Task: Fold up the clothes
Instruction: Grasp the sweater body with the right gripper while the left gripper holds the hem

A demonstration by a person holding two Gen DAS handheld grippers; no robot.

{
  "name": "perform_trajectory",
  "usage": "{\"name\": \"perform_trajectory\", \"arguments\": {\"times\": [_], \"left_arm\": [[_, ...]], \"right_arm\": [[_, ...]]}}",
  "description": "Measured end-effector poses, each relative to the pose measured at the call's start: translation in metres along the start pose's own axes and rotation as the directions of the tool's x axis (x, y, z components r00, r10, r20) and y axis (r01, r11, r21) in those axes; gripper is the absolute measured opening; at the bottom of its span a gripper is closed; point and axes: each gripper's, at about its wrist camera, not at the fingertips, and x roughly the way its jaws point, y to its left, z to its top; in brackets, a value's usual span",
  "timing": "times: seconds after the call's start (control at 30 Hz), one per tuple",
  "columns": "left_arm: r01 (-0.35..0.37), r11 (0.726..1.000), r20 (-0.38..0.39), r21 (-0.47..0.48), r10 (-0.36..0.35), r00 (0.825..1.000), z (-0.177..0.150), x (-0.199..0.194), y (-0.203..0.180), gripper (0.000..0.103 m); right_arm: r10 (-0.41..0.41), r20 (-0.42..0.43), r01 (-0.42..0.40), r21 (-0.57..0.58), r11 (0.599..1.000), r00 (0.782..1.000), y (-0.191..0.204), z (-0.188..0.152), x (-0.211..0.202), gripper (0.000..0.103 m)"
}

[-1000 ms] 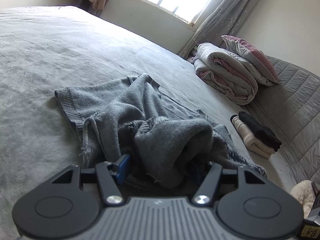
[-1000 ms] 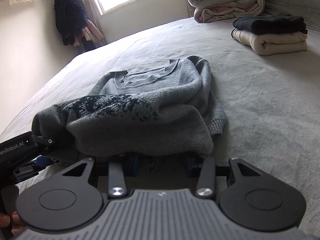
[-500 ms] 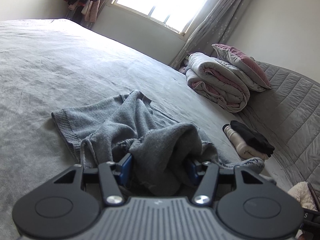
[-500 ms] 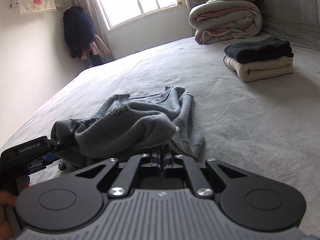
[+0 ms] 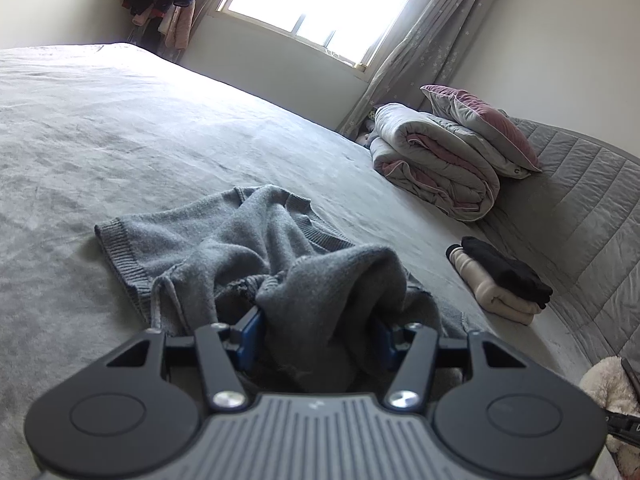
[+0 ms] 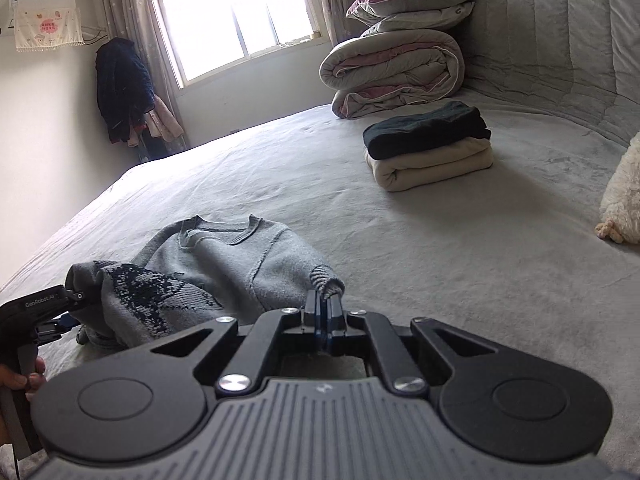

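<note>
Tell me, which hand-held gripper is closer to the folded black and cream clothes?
Right. The right hand-held gripper sits on the sweater's side facing the folded pile; the left hand-held gripper grips the far side.

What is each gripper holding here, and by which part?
Both hold the grey sweater: left gripper on a bunched fold, right gripper on a ribbed cuff.

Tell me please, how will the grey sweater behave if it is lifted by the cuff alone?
The grey sweater will probably droop: it already lies in soft bunched folds. The right gripper pinches only the ribbed cuff, so the knit may stretch there. The thick bundle in the left gripper suggests bulk, likely light.
</note>
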Motion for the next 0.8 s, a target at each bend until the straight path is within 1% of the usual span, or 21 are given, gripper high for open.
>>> {"name": "perform_trajectory", "arguments": {"times": [0.2,0.27,0.33,0.37,0.4,0.5,0.57,0.63,0.8], "left_arm": [[0.010,1.000,-0.013,0.016,-0.010,1.000,-0.002,0.001,-0.001,0.057],[0.014,1.000,-0.018,0.020,-0.014,1.000,-0.002,0.001,-0.001,0.058],[0.015,1.000,-0.021,0.024,-0.015,1.000,-0.003,0.001,-0.002,0.059],[0.016,1.000,-0.022,0.024,-0.016,1.000,-0.003,0.001,-0.002,0.059],[0.018,1.000,-0.023,0.021,-0.018,1.000,-0.002,0.001,-0.001,0.059],[0.026,1.000,-0.022,0.014,-0.025,0.999,-0.002,-0.001,-0.001,0.059],[0.032,0.999,-0.019,0.014,-0.032,0.999,-0.001,-0.003,-0.003,0.058],[0.042,0.999,-0.015,0.015,-0.041,0.999,0.000,-0.004,-0.004,0.058],[0.073,0.997,-0.005,0.009,-0.073,0.997,0.001,-0.008,-0.006,0.056]], "right_arm": [[-0.082,-0.046,0.083,0.014,0.996,0.996,-0.020,-0.003,0.032,0.004],[-0.085,-0.067,0.088,0.044,0.995,0.994,-0.024,-0.003,0.038,0.005],[-0.076,-0.082,0.082,0.075,0.994,0.994,-0.024,-0.003,0.040,0.009],[-0.070,-0.082,0.077,0.078,0.994,0.994,-0.021,-0.002,0.039,0.010],[-0.063,-0.081,0.070,0.076,0.995,0.995,-0.018,-0.001,0.038,0.014],[-0.041,-0.069,0.043,0.028,0.999,0.997,-0.005,0.002,0.033,0.014],[-0.021,-0.059,0.020,-0.007,1.000,0.998,0.006,0.003,0.030,0.019],[0.002,-0.041,-0.003,-0.037,0.999,0.999,0.017,0.004,0.027,0.043],[0.070,-0.013,-0.071,-0.111,0.991,0.997,0.048,0.005,0.020,0.044]]}}
